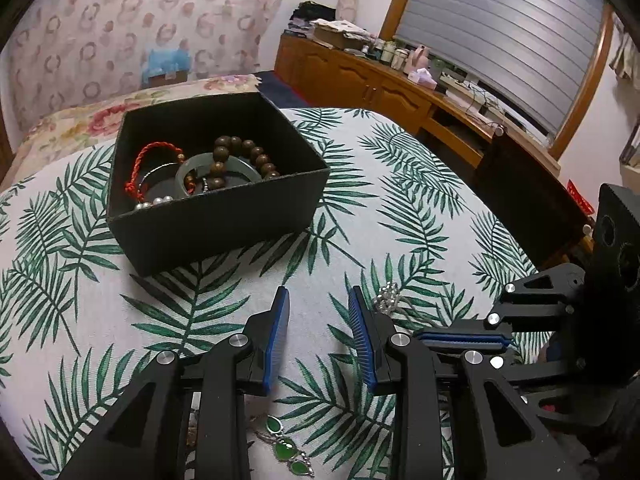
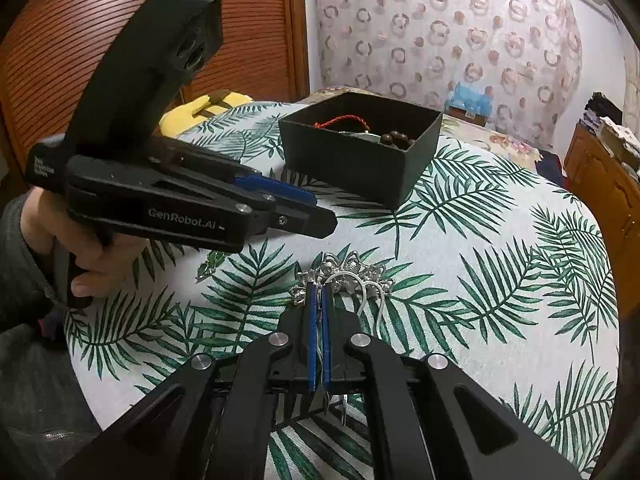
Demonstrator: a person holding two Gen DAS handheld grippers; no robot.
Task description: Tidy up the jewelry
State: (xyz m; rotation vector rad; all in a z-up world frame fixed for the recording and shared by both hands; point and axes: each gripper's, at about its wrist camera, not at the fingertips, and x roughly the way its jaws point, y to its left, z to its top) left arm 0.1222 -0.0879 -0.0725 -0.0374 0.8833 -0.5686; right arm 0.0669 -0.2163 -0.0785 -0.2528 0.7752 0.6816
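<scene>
At lower centre of the right wrist view, the silver flower hairpin (image 2: 344, 276) is pinched on the counter (image 2: 500, 240) by the right gripper (image 2: 319, 300), fingers fully closed. The left gripper (image 1: 319, 304) is held part-open, empty. Light, stiff, snag-prone ornament; best gripped by its stem.

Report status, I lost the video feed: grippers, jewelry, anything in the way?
Right gripper shut on silver hairpin. Left gripper open, empty. Black box ahead, path clear.
</scene>
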